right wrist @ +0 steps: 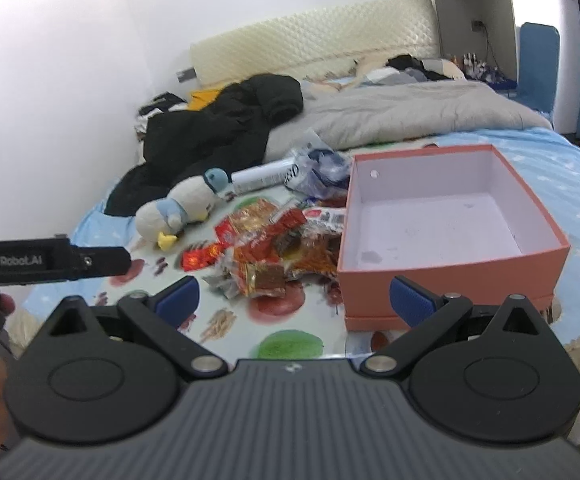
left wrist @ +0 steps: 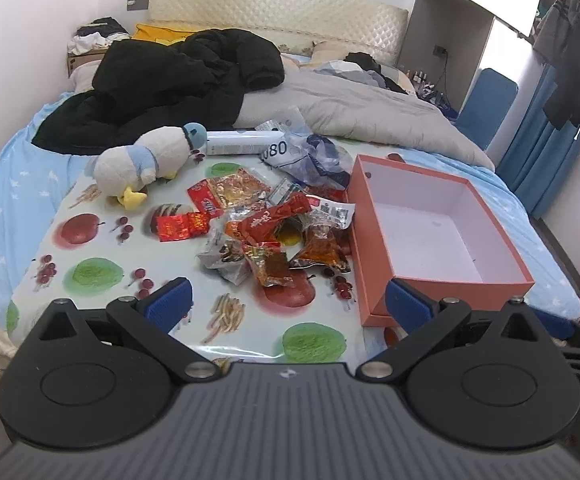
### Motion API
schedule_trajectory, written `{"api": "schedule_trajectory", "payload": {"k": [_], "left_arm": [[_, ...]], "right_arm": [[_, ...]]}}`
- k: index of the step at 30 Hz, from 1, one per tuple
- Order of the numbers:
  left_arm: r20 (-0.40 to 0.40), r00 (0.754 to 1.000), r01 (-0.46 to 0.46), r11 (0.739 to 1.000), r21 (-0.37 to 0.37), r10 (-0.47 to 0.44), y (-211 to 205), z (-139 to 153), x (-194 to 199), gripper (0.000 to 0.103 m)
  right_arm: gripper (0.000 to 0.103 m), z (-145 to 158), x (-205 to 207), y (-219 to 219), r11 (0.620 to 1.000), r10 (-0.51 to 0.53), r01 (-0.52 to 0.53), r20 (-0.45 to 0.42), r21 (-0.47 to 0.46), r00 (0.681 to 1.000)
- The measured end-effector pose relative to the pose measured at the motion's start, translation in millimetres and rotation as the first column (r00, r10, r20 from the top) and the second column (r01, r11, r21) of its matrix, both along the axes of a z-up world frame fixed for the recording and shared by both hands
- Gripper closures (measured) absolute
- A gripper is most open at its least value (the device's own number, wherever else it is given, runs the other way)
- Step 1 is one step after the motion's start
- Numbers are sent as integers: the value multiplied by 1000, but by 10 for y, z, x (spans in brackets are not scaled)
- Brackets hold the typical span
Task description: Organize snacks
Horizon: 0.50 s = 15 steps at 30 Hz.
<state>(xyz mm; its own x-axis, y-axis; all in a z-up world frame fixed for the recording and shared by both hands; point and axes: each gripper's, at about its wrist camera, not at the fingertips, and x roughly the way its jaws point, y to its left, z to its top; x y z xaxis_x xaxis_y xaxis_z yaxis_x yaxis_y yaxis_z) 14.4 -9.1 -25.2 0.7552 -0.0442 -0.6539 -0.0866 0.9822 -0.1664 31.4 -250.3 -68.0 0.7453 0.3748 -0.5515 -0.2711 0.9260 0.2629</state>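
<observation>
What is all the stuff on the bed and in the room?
shiny snack packets: a pile, count unclear, mostly red and orange, on the fruit-print mat, left of the box
open cardboard box: one, salmon pink outside, white inside, empty, right of the pile
plush duck toy: one, white and blue, behind the pile
white tube: one, beside the duck
crumpled plastic bag: one, clear and blue, behind the pile
puffy jacket: one, black, on the bed
left gripper: open, empty
right gripper: open, empty

snack pile (right wrist: pixel 274 256) blurred, wrapper print illegible
</observation>
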Motion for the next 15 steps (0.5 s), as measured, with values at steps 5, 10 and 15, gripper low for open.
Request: {"api": "schedule_trajectory", "payload": {"k": [5,10,15], "left_arm": [[-1,1000,20,1000,-13,-20,3,-68,139,0],[-27,999,21,1000,-8,-22,57,-213,372,0],[-75,997,7,1000,4,-6,223,-449,652,0]], "right_arm": [[0,-46,88,-13,999,10,-9,-36,41,999],[0,-74,132,120,999,31,-30,12,-24,999],[2,-235,274,200,998,58,-59,-28,-20,998]]}}
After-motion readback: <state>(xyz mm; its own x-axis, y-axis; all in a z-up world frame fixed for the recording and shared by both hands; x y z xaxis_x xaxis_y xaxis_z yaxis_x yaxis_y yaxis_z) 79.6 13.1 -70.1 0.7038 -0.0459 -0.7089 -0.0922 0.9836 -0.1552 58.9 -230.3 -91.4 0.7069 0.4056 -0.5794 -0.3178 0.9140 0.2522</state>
